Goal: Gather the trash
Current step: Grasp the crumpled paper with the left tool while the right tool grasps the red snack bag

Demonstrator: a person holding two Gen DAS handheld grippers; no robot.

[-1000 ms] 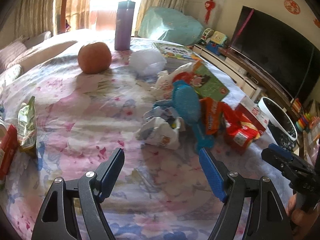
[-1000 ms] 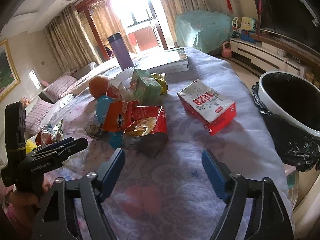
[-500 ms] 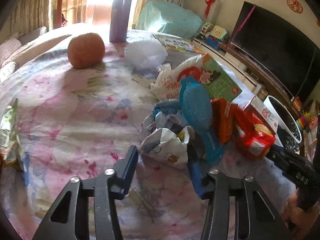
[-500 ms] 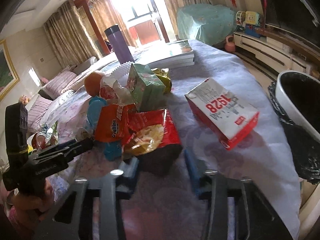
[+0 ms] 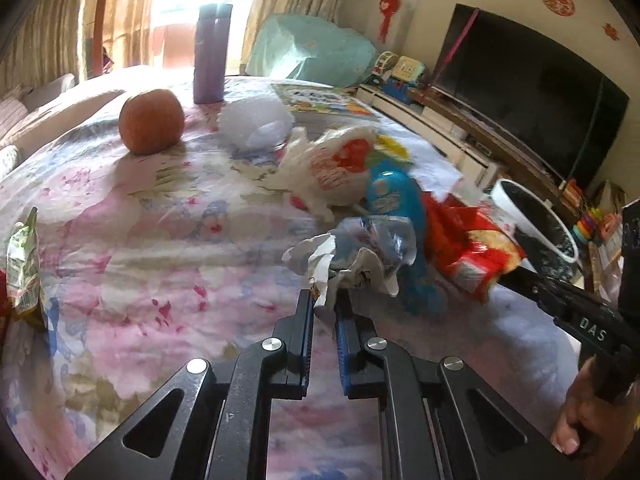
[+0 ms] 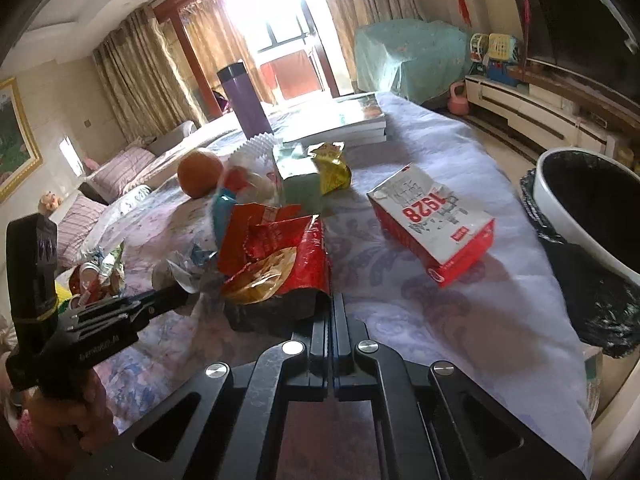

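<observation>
At pile's near edge: your left gripper [image 5: 325,307] fingers just clamped crumpled wrapper [image 5: 352,254], right gripper [image 6: 333,307] clamped red chip bag [image 6: 280,264]; bin [image 6: 588,204] next.

Sunlit curtained window [image 6: 276,28], dark television [image 5: 528,92], pillowed sofa [image 6: 120,176].

The right gripper [image 6: 331,300] pinches the red snack bag [image 6: 280,260] beside a red carton [image 6: 434,226].
</observation>
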